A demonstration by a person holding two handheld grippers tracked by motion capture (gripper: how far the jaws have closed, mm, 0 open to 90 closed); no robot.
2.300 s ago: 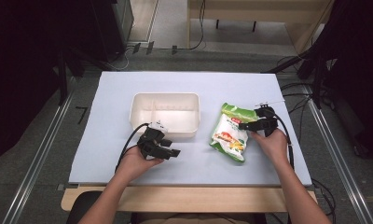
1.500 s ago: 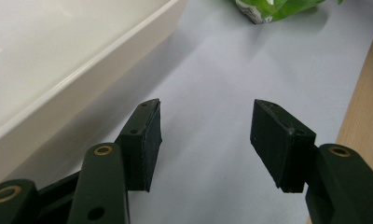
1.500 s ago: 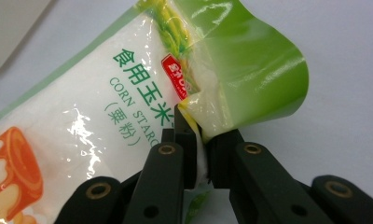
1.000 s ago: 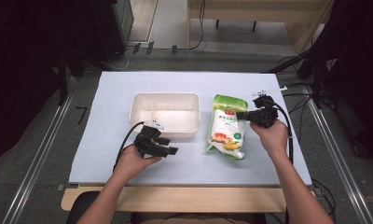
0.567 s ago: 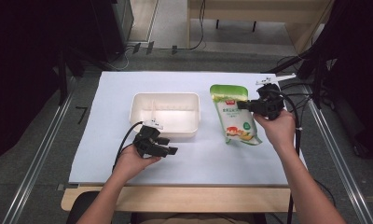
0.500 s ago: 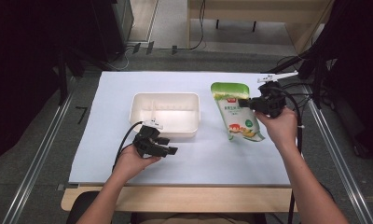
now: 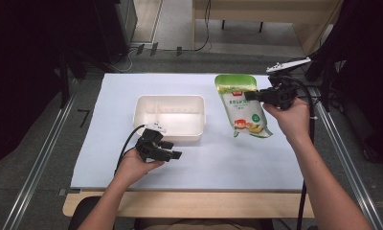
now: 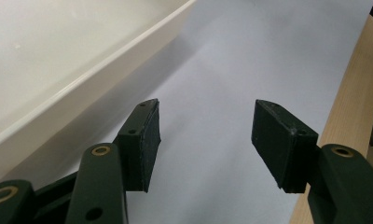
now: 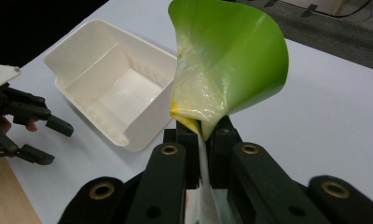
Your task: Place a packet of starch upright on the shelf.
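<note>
Pinching pouch (image 7: 241, 104) edge, right hand-held gripper (image 7: 254, 96) above open mat (image 7: 237, 158)

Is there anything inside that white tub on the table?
The white tub looks empty: bare pale floor and walls. The near wall hides a strip of the floor in the high view, so that strip is unseen.

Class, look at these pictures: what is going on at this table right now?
A person works with a tool in each hand. The right tool is shut on the edge of a green snack pouch, holding it lifted above the table to the right of the white plastic tray. The left tool rests open near the tray's front wall, holding nothing.
</note>
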